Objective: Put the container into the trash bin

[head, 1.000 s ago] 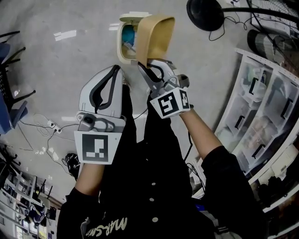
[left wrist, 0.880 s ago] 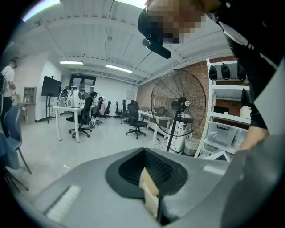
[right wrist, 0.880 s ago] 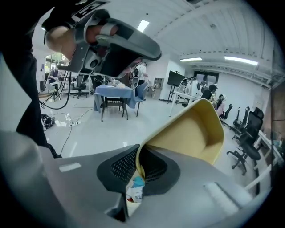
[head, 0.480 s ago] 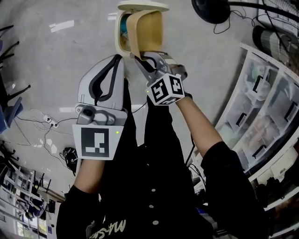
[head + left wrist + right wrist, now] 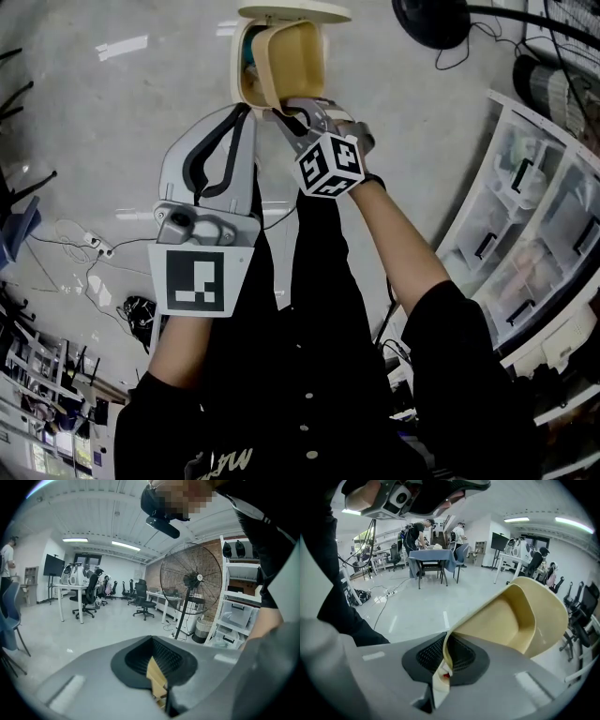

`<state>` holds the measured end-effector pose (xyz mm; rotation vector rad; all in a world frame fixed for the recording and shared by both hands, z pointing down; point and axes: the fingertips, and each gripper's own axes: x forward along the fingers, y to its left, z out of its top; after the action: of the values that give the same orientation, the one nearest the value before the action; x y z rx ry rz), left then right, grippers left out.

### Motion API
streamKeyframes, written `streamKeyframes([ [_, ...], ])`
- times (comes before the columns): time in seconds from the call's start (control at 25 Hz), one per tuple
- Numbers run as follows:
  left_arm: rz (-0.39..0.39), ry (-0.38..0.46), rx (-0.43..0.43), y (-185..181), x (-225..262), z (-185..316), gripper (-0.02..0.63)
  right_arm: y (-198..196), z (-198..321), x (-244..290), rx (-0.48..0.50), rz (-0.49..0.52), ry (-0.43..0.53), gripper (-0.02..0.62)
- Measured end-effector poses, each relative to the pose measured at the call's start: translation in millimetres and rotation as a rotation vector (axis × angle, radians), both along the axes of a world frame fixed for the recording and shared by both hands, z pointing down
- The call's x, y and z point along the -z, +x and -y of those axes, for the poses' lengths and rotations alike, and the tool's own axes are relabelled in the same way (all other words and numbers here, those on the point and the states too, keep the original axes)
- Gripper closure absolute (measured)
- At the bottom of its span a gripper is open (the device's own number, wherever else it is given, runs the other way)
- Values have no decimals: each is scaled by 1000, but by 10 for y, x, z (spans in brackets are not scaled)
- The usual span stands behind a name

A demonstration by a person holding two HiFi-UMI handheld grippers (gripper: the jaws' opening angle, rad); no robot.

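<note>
A cream trash bin point(image 5: 242, 66) stands on the floor at the top of the head view, its lid point(image 5: 292, 11) up. A tan, tub-shaped container point(image 5: 295, 61) hangs right at the bin's mouth and covers most of it. My right gripper point(image 5: 298, 114) is shut on the container's thin rim, which shows pinched between the pads of that gripper point(image 5: 445, 660), with the tub point(image 5: 520, 616) reaching out to the right. My left gripper point(image 5: 246, 111) points at the bin just left of the container. Its jaws point(image 5: 157, 679) are shut, with a thin tan sliver between the pads.
White shelves with clear plastic drawers point(image 5: 534, 216) line the right side. A fan's black base point(image 5: 429, 23) sits at the top right, and the standing fan point(image 5: 190, 581) shows in the left gripper view. Cables point(image 5: 84, 246) lie on the floor at left. A blue-draped table point(image 5: 431, 557) stands farther off.
Both grippers have sunk toward the bin. The right one has tipped further down and brought the container from above the bin to its mouth.
</note>
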<state>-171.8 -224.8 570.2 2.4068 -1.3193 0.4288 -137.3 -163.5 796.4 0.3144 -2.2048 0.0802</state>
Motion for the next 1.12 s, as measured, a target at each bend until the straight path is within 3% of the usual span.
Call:
streamKeyframes([
  [0.68, 3, -43, -15, 59, -456, 18, 603, -17, 0, -708, 55, -63, -113, 563],
  [1.12, 4, -54, -10, 22, -509, 12, 603, -34, -67, -838, 52, -84, -172, 560],
])
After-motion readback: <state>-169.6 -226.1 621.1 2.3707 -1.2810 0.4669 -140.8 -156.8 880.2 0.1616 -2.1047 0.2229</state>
